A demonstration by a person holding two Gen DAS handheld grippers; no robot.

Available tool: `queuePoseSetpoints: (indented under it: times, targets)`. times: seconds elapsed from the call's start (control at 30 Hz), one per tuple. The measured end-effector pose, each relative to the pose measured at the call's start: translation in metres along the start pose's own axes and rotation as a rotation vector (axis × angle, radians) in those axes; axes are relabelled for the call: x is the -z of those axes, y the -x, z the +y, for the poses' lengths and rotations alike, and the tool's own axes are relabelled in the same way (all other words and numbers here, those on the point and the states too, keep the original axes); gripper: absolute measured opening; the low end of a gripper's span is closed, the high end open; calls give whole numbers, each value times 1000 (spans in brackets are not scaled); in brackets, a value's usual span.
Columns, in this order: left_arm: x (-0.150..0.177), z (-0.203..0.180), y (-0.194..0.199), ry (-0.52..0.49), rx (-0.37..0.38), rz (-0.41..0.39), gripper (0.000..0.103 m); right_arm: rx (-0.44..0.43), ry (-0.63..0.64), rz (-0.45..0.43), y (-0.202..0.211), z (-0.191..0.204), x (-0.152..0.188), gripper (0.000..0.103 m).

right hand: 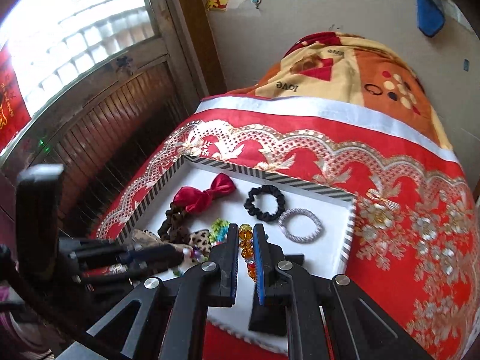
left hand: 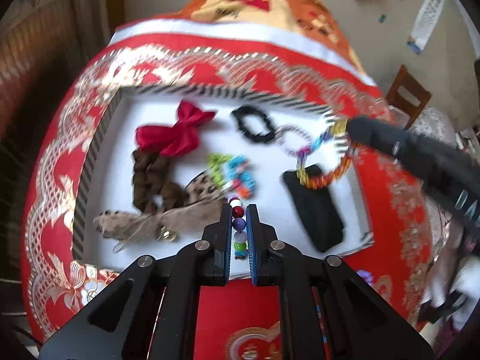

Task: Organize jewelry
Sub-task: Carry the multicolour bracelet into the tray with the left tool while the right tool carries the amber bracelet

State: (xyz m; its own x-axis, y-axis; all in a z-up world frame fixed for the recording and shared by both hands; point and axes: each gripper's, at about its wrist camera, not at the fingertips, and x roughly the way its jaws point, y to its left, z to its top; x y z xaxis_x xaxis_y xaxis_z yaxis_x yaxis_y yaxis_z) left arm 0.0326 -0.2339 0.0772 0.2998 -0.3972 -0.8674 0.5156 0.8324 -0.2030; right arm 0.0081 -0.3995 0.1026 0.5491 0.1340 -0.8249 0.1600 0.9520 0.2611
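Note:
My left gripper [left hand: 239, 211] is shut on a string of round coloured beads [left hand: 239, 225] over the near part of a white tray [left hand: 210, 91] with a striped rim. My right gripper [right hand: 245, 230] is shut on a bracelet of amber and coloured crystals [right hand: 246, 246]. In the left wrist view that bracelet [left hand: 327, 177] hangs as a loop from the blurred right gripper [left hand: 355, 127] over the tray's right side. In the right wrist view the left gripper [right hand: 183, 253] reaches in from the left over the tray [right hand: 300, 181].
In the tray lie a red bow [left hand: 177, 133], a black scrunchie [left hand: 253, 124], a silver hair tie [left hand: 292, 139], a brown scrunchie [left hand: 150, 177], a leopard-print piece [left hand: 204, 187], green and blue bands [left hand: 231, 168] and a black pad [left hand: 318, 207]. A red embroidered cloth [right hand: 405, 240] covers the surface.

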Motion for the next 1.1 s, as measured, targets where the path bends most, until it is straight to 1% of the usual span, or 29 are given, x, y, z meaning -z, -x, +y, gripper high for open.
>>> queuePoseSetpoints:
  times: [0.1,0.27,0.37,0.67,0.93,1.1]
  targets:
    - [6,14,-9,33,-22,27,8,-22,2,26,-22,-1,-6,9]
    - [8,20,-14,42,-41,33,8,-7,-27,90,-60,-18,-6,9]
    - [9,20,-17,45,-47,39,8,18,-38,124,-76,-31,-4,9]
    - [6,13,-25,36,-63,47,8,28,-79,160,-97,-55,-2,9]
    - [5,9,-31,34,-76,56,8,39,-81,161,-110,-56,-2,9]
    - [4,8,-34,44,-85,62,8,55,-86,147,-116,-60,-8,9]
